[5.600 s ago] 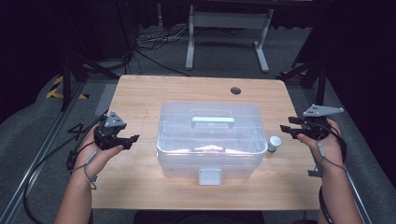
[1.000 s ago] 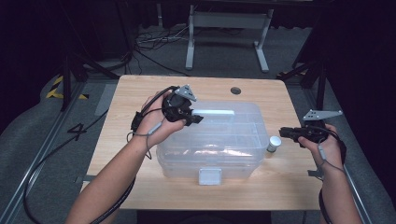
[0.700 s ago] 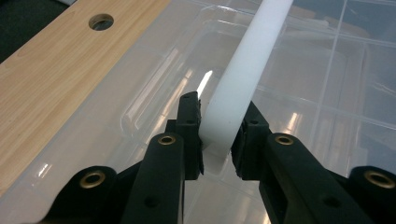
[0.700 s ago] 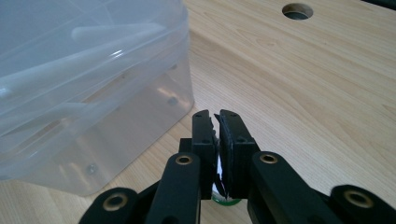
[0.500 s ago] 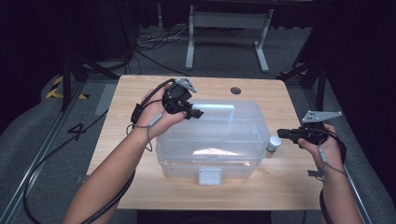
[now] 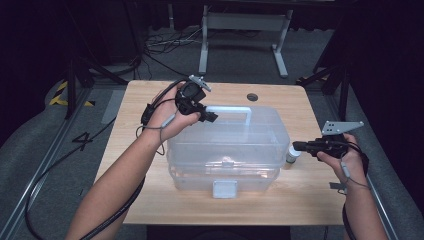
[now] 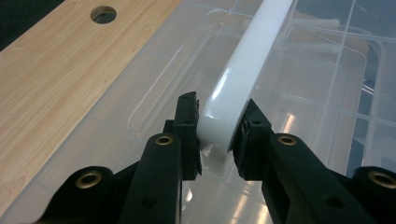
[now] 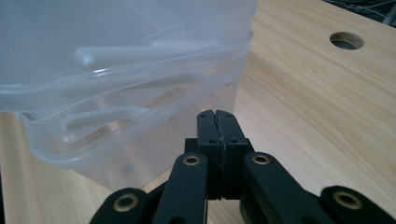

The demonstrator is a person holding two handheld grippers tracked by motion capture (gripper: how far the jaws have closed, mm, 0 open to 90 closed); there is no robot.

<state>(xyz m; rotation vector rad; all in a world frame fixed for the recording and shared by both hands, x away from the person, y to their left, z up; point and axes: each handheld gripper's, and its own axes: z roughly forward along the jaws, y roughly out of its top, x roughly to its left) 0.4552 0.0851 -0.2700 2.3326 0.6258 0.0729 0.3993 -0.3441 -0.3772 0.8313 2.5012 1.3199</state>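
- Atop the clear storage box (image 6: 227, 145), the left gripper (image 7: 217, 130) is clamping the white handle (image 7: 243, 79).
- Right of the box, the right gripper (image 8: 217, 126) is resting clenched, jaws having just closed on nothing.

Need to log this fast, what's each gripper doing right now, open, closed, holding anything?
Left gripper: closed on the white plastic handle of the clear plastic storage box.
Right gripper: closed, jaws just shut together, holding nothing.
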